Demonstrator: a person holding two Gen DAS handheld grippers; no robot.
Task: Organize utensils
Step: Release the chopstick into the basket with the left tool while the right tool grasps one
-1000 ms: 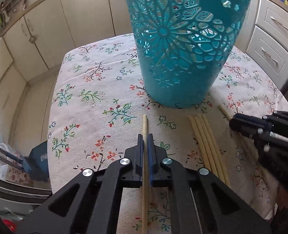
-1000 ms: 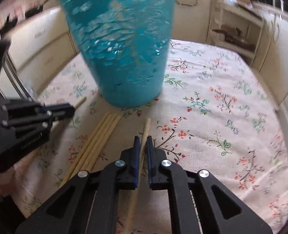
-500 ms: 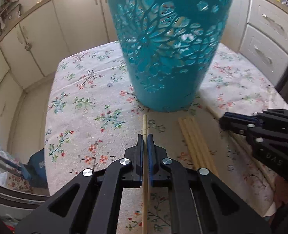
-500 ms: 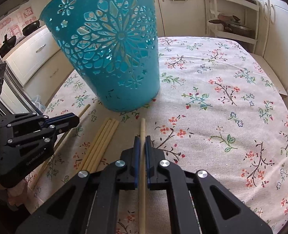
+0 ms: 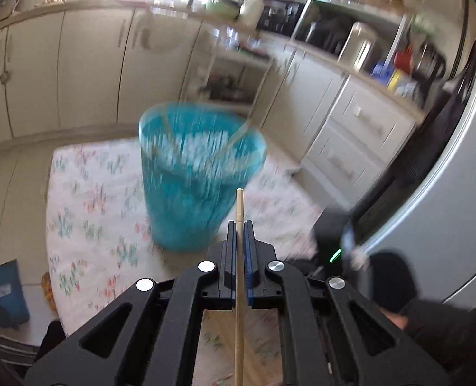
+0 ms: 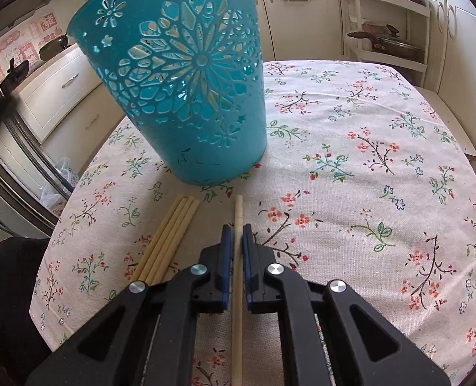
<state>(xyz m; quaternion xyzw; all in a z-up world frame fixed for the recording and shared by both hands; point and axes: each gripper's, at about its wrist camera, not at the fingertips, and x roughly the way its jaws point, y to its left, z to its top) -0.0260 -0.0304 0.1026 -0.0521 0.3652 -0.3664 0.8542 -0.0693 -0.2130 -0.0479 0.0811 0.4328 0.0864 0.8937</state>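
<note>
At the left hand-held gripper: pinches fully shut on the raised chopstick, well above the bench, with the tip pointing toward the front wall of the teal basket. Very blurred there, so probably moving fast; could strike the basket wall instead of passing over the rim, and could push or tip this light-looking basket. Grips near the front end only, with a long tail behind, so may also let the stick swing in the pads and enter crooked. Further right, in the right wrist view, near the basket foot: the loose chopsticks, lying together on the cloth, easy to scatter if brushed. At the right hand-held gripper: has just been opening a little, with the lying chopstick between the jaws and resting on the bench; seems to leave a thin gap at each pad, so not really gripping. If lifted like this, would likely drop the stick and let it roll away; needs closing first. Cannot tell how near the fingertips sit to the cloth; could snag and drag it.
</note>
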